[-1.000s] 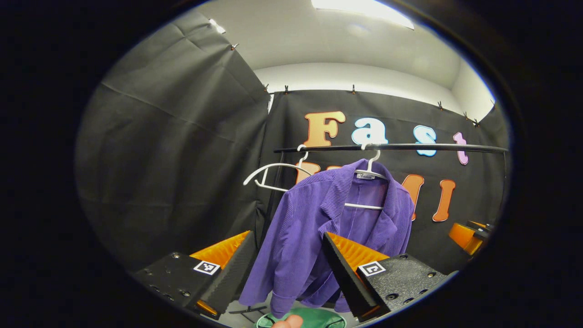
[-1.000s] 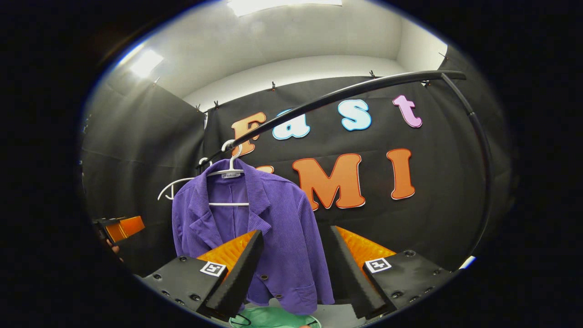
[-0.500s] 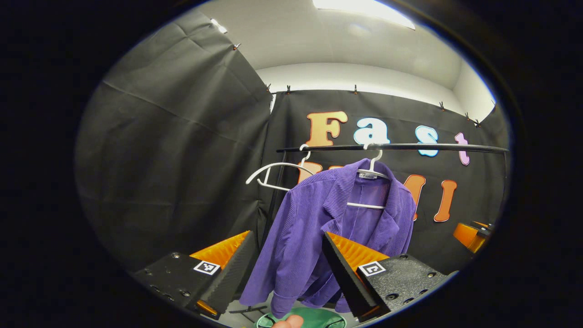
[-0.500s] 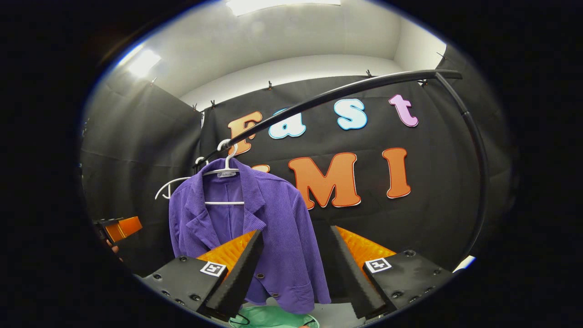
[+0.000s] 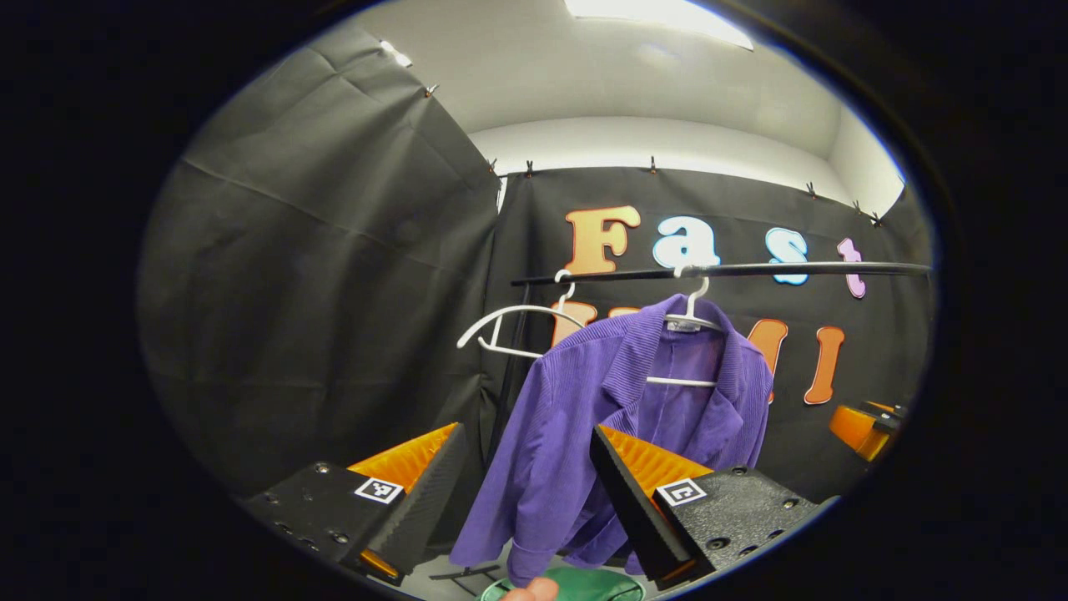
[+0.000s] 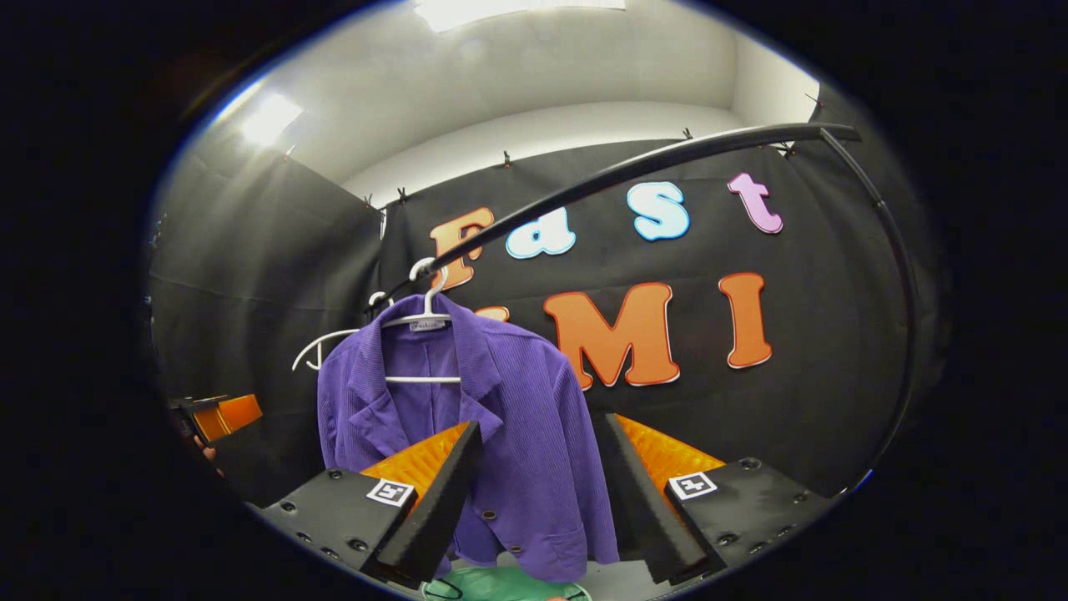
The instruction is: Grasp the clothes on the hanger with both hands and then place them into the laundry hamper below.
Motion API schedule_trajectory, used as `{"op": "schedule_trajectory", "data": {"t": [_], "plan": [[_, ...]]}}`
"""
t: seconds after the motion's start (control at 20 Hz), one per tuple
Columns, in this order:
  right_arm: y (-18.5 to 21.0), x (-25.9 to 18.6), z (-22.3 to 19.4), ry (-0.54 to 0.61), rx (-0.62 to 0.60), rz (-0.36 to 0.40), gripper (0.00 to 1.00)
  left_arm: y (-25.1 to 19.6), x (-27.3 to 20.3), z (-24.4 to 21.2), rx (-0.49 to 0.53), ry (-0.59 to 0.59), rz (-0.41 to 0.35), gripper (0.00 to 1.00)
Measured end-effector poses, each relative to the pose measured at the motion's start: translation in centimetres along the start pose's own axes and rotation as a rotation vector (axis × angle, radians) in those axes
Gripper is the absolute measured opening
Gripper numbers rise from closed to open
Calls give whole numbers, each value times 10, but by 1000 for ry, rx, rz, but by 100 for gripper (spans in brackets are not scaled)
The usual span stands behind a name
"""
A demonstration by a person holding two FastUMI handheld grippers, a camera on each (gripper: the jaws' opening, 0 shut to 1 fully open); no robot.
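Note:
A purple ribbed jacket (image 5: pixel 576 434) (image 6: pixel 501 417) hangs on a white hanger (image 5: pixel 689 319) (image 6: pixel 427 317) from a black rail (image 5: pixel 751 270) (image 6: pixel 634 171). Below it lies the green rim of the laundry hamper (image 5: pixel 584 586) (image 6: pixel 492 586). My left gripper (image 5: pixel 526 467) is open, some way short of the jacket's sleeve. My right gripper (image 6: pixel 538 455) is open too, facing the jacket's buttoned front without touching it. The other gripper shows far off at the edge of each view (image 5: pixel 863 426) (image 6: pixel 219 415).
A second, bare white hanger (image 5: pixel 513 325) (image 6: pixel 329 346) hangs on the rail to the left of the jacket. The rail's right end curves down into an upright post (image 6: pixel 897 317). Black cloth walls close the booth behind and on the left.
Both gripper views have shifted slightly, so the jacket sits a little further right and lower in each. The jacket hangs as before and both grippers stay open.

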State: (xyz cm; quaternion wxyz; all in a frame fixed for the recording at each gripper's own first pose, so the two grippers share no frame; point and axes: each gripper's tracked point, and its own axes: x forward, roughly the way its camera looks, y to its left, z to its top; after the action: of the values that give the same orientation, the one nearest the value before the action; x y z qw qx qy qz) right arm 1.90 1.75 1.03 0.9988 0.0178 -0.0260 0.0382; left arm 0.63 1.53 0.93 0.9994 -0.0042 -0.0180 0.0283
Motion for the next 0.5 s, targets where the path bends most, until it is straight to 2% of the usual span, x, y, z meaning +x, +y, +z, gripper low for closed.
{"op": "schedule_trajectory", "data": {"t": [0.1, 0.25, 0.3, 0.4, 0.5], "plan": [[16, 13, -5, -1, 25, 48, 89, -7, 2, -2, -22, 0, -19, 95], [39, 44, -31, 46, 47, 103, 100, -5, 2, -2, -7, -2, -28, 92], [48, 55, -42, 66, 52, 116, 89, -5, 2, -2, 6, -5, -21, 92], [65, 72, -60, 100, 71, 139, 89, -2, 3, -1, 20, -16, -3, 92], [73, 93, -71, 111, 71, 131, 89, 5, 1, -2, 17, -11, 14, 92]]}}
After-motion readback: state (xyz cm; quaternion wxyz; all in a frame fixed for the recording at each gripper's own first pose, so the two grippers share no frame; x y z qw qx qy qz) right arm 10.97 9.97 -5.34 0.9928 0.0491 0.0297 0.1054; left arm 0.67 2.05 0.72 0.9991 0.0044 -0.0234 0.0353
